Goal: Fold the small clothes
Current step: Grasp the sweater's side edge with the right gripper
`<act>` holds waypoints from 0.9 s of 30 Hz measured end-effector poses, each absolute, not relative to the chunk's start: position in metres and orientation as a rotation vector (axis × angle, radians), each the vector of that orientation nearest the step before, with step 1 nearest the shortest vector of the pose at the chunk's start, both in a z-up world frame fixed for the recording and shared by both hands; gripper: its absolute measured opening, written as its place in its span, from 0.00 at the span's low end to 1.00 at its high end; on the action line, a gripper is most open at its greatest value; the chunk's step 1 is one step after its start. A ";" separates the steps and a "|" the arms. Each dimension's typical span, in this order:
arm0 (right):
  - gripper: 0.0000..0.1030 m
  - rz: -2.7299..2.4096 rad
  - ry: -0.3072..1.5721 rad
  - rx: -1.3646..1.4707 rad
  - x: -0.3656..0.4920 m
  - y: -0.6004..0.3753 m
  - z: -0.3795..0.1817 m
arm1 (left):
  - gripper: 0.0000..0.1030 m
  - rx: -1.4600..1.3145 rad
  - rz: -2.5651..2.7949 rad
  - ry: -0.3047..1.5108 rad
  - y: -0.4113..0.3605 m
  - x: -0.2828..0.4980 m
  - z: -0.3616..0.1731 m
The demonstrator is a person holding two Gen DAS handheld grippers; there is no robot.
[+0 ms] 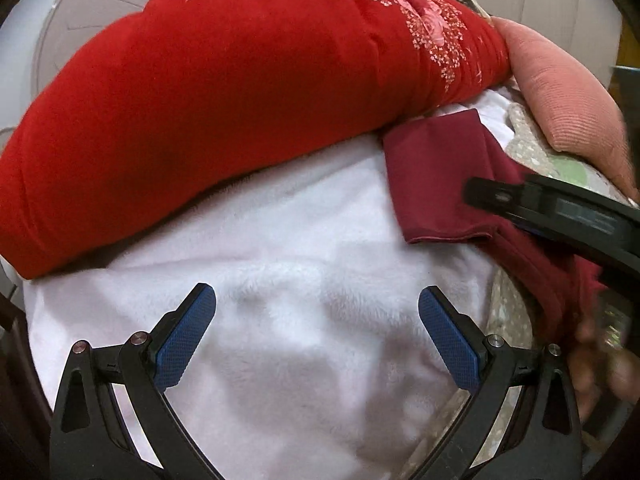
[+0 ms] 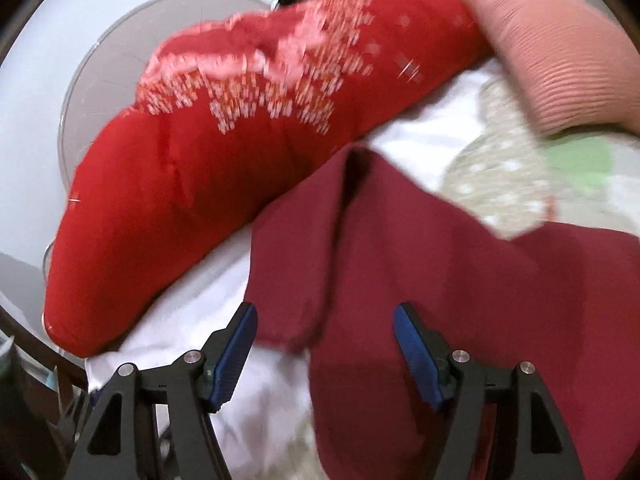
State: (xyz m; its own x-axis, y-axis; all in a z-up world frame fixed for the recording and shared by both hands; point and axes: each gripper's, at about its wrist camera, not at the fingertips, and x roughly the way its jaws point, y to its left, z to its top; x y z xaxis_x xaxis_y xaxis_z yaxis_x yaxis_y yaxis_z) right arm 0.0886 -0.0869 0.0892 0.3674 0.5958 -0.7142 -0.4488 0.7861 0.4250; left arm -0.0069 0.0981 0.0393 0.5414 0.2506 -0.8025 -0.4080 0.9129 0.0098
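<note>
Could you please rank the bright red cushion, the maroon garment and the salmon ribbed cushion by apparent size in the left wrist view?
1. Bright red cushion, clearly largest.
2 and 3. Maroon garment and salmon ribbed cushion look alike; the garment is partly hidden and the cushion cut off, so I won't rank them.

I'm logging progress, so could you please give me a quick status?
Left gripper open, empty, over white fleece. Right gripper open above maroon garment, partly folded. Red embroidered pillow crowds its far edge.
</note>
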 end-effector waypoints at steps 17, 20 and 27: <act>0.04 0.624 0.747 0.079 0.042 -0.184 0.193 | 0.99 -0.179 0.376 0.881 0.080 -0.005 0.046; 0.04 0.525 0.733 -0.025 0.022 -0.227 0.205 | 0.99 -0.179 0.355 0.869 0.074 -0.005 0.049; 0.04 0.121 0.826 -0.216 0.021 -0.335 0.178 | 0.99 -0.167 0.281 0.818 0.054 -0.011 0.059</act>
